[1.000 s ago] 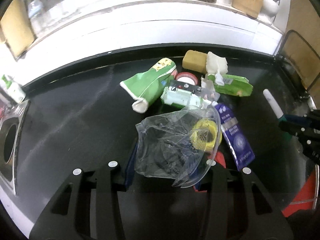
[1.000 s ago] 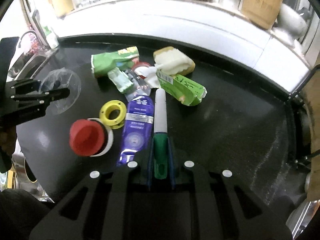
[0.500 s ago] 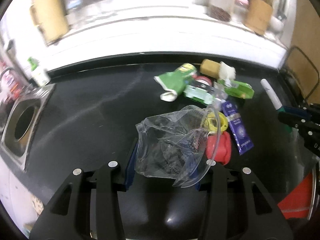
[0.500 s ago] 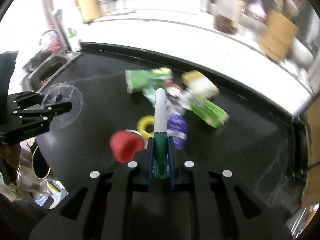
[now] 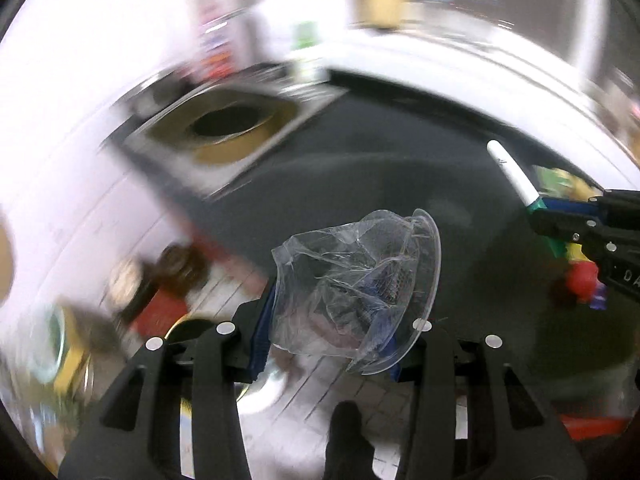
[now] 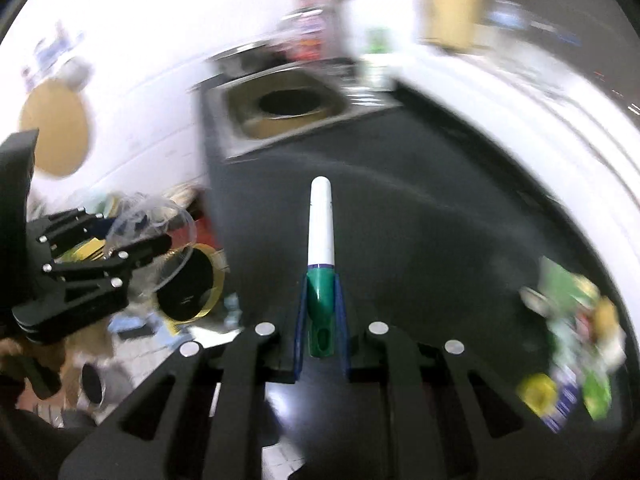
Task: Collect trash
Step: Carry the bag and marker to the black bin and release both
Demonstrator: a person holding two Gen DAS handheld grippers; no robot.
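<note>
The left gripper [image 5: 326,320] is clamping a crumpled clear plastic cup [image 5: 352,280] between its blue-padded fingers, out past the edge of the black countertop [image 5: 400,168], with floor showing beneath it. The right gripper [image 6: 320,320] is pinching the green cap end of a white marker pen [image 6: 321,232], the white barrel pointing forward over the countertop toward the steel sink [image 6: 280,108].

The cup looks featherlight and flimsy: its wall is already buckling under the squeeze, and the flared rim is sticking out to the right of the pads. Thin plastic like this is likely springy and slick, so a hold across the collapsed body seems safer than on the rim, which could pop free. The pen is stiff and light, but smooth and round; gripped at one end only, it may pivot or slide, so a firm, centred pinch on the cap is probably what is keeping it straight.

A round dark opening with a yellow rim [image 6: 188,284], possibly a bin, is sitting below the cup in the right wrist view; blur makes that uncertain. The remaining litter pile [image 6: 572,340] is lying far right on the countertop.
</note>
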